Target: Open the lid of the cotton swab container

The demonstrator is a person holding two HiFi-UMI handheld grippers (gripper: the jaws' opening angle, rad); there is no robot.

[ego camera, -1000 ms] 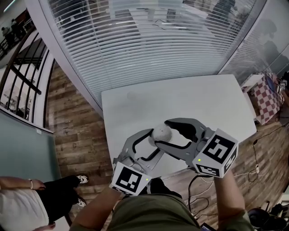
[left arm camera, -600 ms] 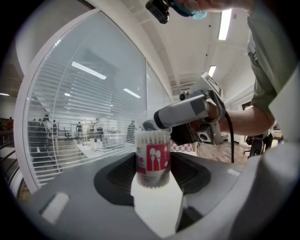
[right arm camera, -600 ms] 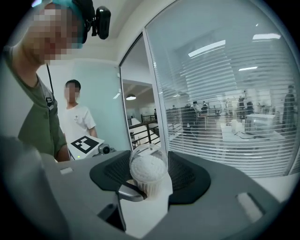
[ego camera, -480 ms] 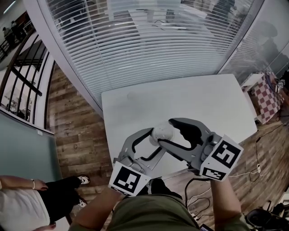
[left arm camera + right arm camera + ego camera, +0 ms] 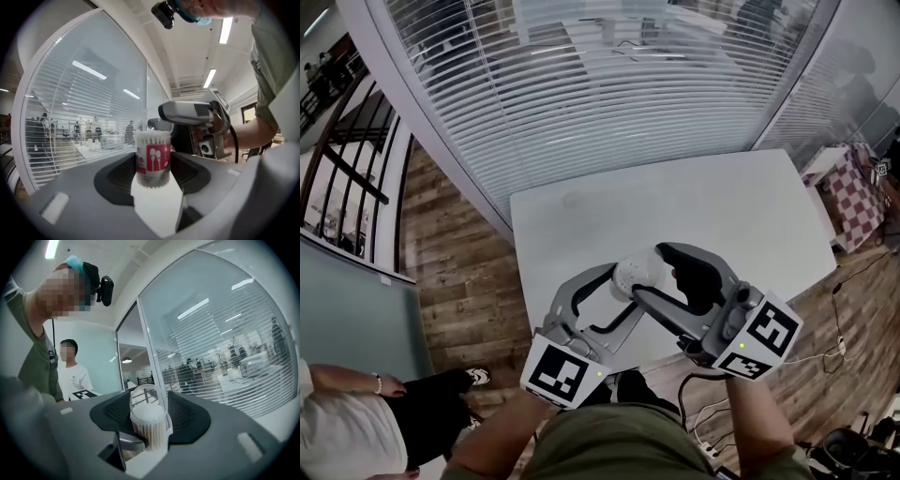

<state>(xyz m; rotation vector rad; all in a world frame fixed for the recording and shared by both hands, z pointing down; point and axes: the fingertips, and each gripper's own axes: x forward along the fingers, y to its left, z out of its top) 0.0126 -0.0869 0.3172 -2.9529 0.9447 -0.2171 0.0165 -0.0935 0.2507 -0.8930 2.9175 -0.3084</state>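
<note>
- Most looks done: right tongs pinch the clear round plastic lid, tilted up off the white swab tips between them.
- Left tongs clamp the red-labelled clear cylindrical cotton swab container; only swinging the lid fully clear seems left.

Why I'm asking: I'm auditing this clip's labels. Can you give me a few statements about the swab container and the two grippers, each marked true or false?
1. The left gripper grips the cotton swab container by its body. True.
2. The lid lies flat and shut on the container. False: the clear lid stands tilted up between the right gripper's jaws, and the swab tips below it are bare.
3. The container's label is blue. False: it is red, with white swab shapes on it.
4. A person in a white shirt shows in the right gripper view. True.
</note>
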